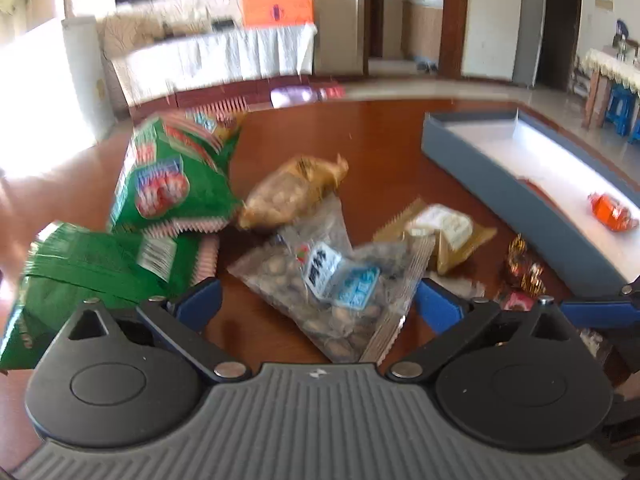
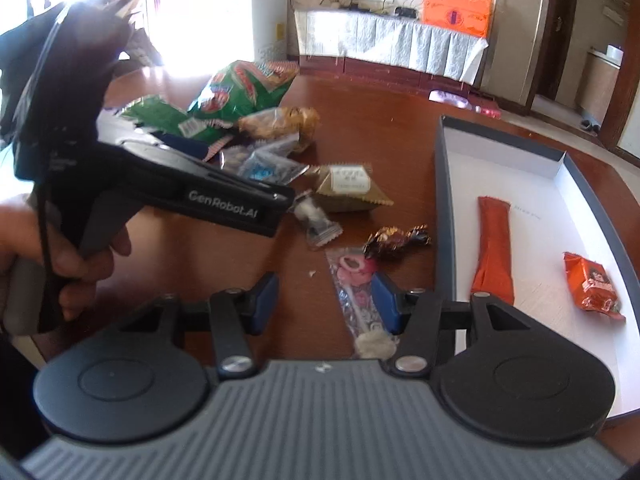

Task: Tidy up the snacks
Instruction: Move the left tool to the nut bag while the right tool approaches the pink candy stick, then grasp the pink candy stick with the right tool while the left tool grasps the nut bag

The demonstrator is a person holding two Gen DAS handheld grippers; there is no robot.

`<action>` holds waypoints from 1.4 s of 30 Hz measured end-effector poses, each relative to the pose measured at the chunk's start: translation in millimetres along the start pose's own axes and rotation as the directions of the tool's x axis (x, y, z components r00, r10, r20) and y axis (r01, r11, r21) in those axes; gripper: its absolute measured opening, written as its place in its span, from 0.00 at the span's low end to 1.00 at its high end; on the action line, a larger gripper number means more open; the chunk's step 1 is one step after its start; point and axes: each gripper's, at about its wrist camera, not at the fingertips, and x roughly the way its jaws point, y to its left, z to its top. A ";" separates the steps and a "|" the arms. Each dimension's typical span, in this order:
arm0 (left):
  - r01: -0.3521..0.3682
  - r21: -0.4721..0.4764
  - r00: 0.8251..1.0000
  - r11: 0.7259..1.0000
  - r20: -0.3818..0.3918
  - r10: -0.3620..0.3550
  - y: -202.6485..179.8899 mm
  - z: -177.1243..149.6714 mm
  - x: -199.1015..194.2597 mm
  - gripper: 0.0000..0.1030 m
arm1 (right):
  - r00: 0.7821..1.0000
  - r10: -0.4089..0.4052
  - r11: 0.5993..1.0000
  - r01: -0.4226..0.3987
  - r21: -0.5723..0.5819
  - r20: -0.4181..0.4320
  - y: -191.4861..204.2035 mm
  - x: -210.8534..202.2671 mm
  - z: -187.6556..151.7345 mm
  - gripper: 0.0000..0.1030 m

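A heap of snacks lies on the brown table (image 1: 380,148). In the left wrist view my left gripper (image 1: 318,300) is open, its blue fingers either side of a clear bag of nuts (image 1: 336,280). Behind it lie two green bags (image 1: 172,184), a yellow nut bag (image 1: 292,192) and a gold packet (image 1: 440,232). In the right wrist view my right gripper (image 2: 326,302) is open and empty, low over the table; a clear packet of pink sweets (image 2: 356,280) lies by its right finger. A dark foil candy (image 2: 396,238) lies just beyond.
A grey box (image 2: 440,200) with a white floor stands at the right, holding a long orange packet (image 2: 494,248) and a small orange packet (image 2: 592,284). The left hand-held gripper body (image 2: 180,196) fills the left of the right wrist view. A small white packet (image 2: 316,220) lies mid-table.
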 end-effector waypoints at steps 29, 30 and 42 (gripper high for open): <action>0.048 0.005 0.998 0.999 0.041 -0.048 9.9 -10.1 -10.2 0.64 | 1.000 -0.018 1.000 0.018 -0.010 -0.018 -3.0 -11.8 -1.3 0.39; 0.048 0.004 0.998 0.999 0.041 -0.048 10.1 -10.3 -10.1 0.64 | 1.000 -0.008 1.000 0.007 -0.018 -0.021 -0.2 -14.4 -2.8 0.48; 0.057 0.020 0.998 0.998 0.036 -0.058 9.7 -9.6 -8.7 0.65 | 0.990 -0.140 0.990 0.140 0.007 -0.008 29.1 -38.7 -20.1 0.74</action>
